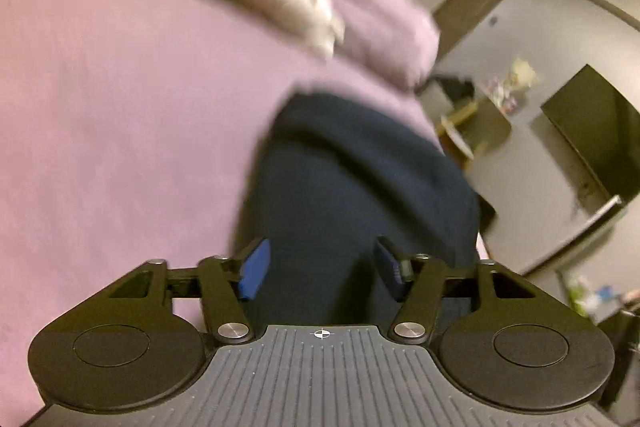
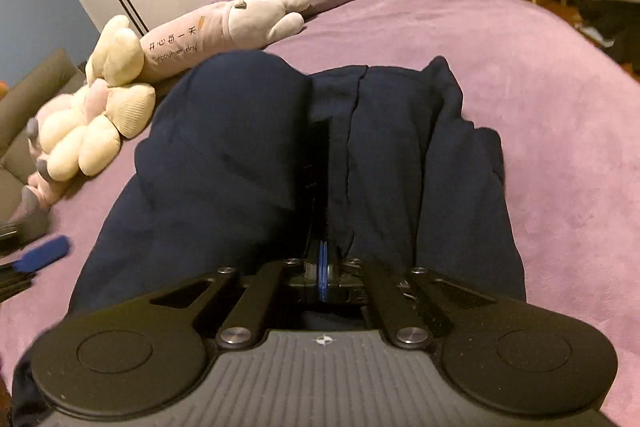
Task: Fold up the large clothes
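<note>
On purple bed (image 2: 520, 75): one navy garment (image 2: 400, 147), right gripper (image 2: 323, 267) clamped on it; left gripper (image 1: 320, 267) spread apart; two plush toys (image 2: 100, 107).

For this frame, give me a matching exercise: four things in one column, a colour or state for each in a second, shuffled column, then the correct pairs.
Things:
1. left gripper
2. right gripper
3. bedspread
4. plush toy

States:
A. purple, covering the bed
B. shut, fingers pressed together among the folds of the navy garment
C. open, fingers apart
D. lying beside the garment, printed text on its body

Pairs: 1-C, 2-B, 3-A, 4-D
</note>
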Demonstrator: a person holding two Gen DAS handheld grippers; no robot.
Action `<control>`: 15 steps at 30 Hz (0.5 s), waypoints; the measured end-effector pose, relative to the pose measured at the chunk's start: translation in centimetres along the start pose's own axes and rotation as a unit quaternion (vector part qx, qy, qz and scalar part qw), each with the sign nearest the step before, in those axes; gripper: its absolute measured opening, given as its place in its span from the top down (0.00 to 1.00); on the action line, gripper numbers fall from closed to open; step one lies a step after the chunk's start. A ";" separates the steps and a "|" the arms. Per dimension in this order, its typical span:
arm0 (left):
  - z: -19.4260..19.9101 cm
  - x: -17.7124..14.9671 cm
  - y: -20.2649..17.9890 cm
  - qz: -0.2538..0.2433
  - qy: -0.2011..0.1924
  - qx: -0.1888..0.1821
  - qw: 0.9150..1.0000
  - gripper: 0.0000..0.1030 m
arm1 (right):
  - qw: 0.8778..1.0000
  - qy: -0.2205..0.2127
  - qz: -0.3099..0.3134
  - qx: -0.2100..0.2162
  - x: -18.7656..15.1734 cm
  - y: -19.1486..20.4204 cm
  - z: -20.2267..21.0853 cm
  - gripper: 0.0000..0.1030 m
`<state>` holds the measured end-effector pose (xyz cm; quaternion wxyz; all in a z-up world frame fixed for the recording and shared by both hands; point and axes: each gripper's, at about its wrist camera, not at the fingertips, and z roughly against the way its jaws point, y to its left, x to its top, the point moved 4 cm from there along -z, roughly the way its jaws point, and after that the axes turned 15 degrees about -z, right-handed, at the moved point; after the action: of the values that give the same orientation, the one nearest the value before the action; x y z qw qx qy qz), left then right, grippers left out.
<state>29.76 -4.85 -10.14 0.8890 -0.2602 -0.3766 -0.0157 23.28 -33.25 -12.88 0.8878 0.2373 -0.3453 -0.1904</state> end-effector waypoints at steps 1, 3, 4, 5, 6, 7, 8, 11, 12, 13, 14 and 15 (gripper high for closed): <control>-0.4 -0.2 0.1 0.011 -0.002 -0.010 1.000 0.39 | 1.000 -0.007 -0.008 0.005 0.2 -0.1 0.8 0.99; -0.2 -0.4 0.3 0.003 -0.008 -0.018 1.000 0.39 | 0.999 -0.025 -0.040 0.024 0.9 -0.8 3.0 0.81; -0.1 -0.3 0.3 0.002 -0.009 -0.020 1.000 0.39 | 0.997 -0.034 -0.058 0.033 1.3 -1.3 4.0 0.73; -0.1 -0.4 0.3 0.000 -0.010 -0.022 1.000 0.39 | 0.995 -0.042 -0.074 0.042 1.6 -1.9 4.7 0.56; -0.1 -0.4 0.1 -0.003 -0.011 -0.021 1.000 0.39 | 0.994 -0.047 -0.088 0.048 1.9 -2.2 5.2 0.46; -0.1 -0.5 0.0 -0.006 -0.011 -0.019 1.000 0.39 | 0.992 -0.043 -0.102 0.055 2.1 -2.7 5.2 0.43; 0.2 -0.8 0.4 -0.008 -0.012 -0.018 1.000 0.39 | 0.991 -0.028 -0.117 0.064 2.3 -3.0 4.7 0.40; -0.6 -0.5 -0.7 -0.022 -0.011 -0.007 1.000 0.39 | 0.980 0.027 -0.170 0.104 2.5 -3.4 1.9 0.35; -0.7 -0.5 -1.3 -0.032 -0.010 -0.003 0.999 0.39 | 0.978 0.035 -0.173 0.109 2.6 -3.0 1.0 0.34; -0.8 -0.5 -1.7 -0.042 -0.010 0.003 0.999 0.39 | 0.978 0.041 -0.171 0.116 2.7 -2.4 0.3 0.32; -0.8 -0.4 -1.6 -0.048 -0.010 0.005 0.999 0.39 | 0.978 0.049 -0.164 0.117 2.8 -1.8 -0.5 0.28; -0.8 -0.5 -1.8 -0.054 -0.010 0.006 0.998 0.39 | 0.981 0.056 -0.150 0.108 2.8 -1.0 -1.3 0.23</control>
<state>29.52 -6.83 -10.14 0.8846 -0.2344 -0.3989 -0.0593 25.93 -35.14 -12.78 0.8366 0.3907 -0.2738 -0.2691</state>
